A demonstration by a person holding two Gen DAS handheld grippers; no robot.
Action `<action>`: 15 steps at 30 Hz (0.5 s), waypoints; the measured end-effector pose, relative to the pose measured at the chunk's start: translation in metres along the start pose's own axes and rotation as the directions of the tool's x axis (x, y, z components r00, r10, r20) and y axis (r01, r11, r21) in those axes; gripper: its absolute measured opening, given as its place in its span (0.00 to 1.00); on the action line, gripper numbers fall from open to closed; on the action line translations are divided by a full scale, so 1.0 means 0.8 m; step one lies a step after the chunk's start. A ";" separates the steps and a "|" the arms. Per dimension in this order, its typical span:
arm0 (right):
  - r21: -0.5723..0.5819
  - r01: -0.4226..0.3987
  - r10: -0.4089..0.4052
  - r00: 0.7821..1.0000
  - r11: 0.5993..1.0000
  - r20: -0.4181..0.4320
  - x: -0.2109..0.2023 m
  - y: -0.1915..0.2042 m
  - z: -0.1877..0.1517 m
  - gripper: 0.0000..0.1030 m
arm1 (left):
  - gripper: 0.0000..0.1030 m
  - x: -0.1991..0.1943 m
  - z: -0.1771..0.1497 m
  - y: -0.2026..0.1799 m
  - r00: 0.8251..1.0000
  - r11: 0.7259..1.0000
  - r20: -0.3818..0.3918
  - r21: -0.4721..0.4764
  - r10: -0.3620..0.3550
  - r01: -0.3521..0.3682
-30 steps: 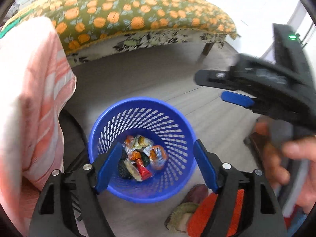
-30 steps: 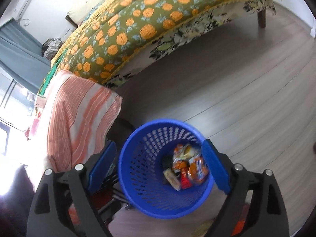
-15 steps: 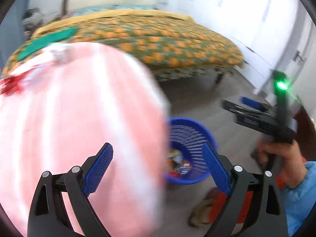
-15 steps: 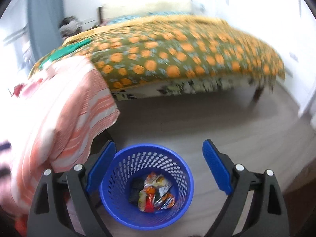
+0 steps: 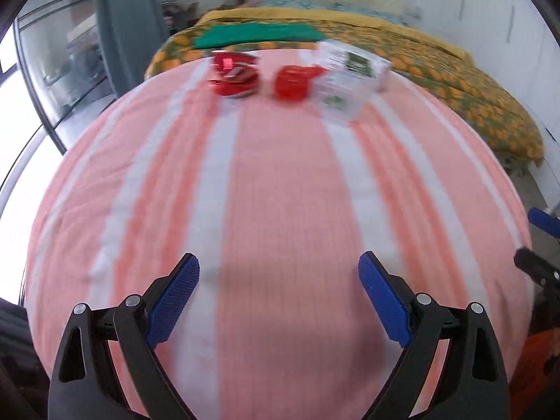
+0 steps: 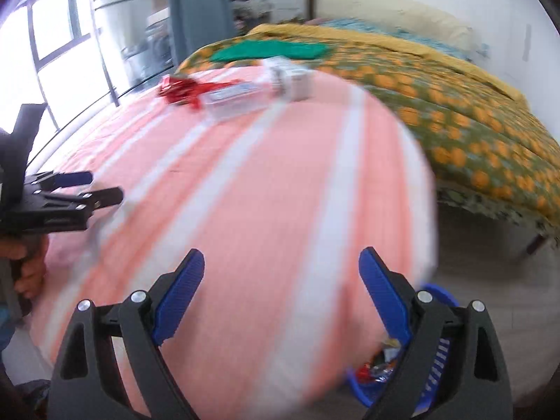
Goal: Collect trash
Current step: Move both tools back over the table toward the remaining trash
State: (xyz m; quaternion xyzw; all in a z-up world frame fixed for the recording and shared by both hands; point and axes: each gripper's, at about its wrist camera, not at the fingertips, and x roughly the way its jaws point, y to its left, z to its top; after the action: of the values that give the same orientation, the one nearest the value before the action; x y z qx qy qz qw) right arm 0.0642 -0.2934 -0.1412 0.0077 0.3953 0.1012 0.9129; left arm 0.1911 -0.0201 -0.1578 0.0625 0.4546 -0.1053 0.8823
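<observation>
Above the pink-and-white striped cloth [image 5: 280,210] both tools hang empty: the left gripper [image 5: 278,297] has its 2 blue pads [image 5: 173,301] spread wide over the near part of the cloth, and the right gripper [image 6: 281,294] is spread just as wide, nothing between its jaws.

Outward from the left gripper, the trash lies at the far end of the cloth — a crumpled red wrapper [image 5: 234,78], a red packet [image 5: 294,82] just beside it, then a clear plastic box [image 5: 337,92] and a white carton [image 5: 353,63] behind that. All are blurred, so finer detail cannot be told. In the right wrist view the clear box [image 6: 238,99] lies with its long axis running across the cloth's far end, one end by the red wrapper [image 6: 182,91], the other by the white carton [image 6: 290,77].

Nothing lies on the cloth between the grippers and the trash.

Beyond the cloth's far edge stretches a bed with an orange-patterned cover [image 6: 455,112] and a green cloth [image 5: 255,33] on it. Below the cloth's right edge, on the floor, a blue basket [image 6: 434,378] holds wrappers — partly hidden by the right gripper's finger.
</observation>
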 end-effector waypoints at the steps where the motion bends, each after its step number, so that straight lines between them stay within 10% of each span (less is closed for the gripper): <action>1: -0.003 -0.009 0.009 1.000 1.000 -0.010 0.007 0.007 0.006 0.85 | 0.89 0.002 0.003 0.013 1.000 1.000 0.001 -0.007 0.010 -0.010; 15: 0.130 -0.004 0.018 0.994 0.992 -0.107 0.109 0.038 0.117 0.85 | 0.93 0.024 0.021 0.058 0.999 0.998 -0.018 -0.053 0.039 -0.040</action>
State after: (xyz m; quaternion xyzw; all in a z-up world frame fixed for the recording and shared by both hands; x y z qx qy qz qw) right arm 0.1846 -0.2406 -0.1373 0.0636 0.4497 0.0807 0.8873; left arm 0.2263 0.0191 -0.1635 0.0488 0.4633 -0.0751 0.8816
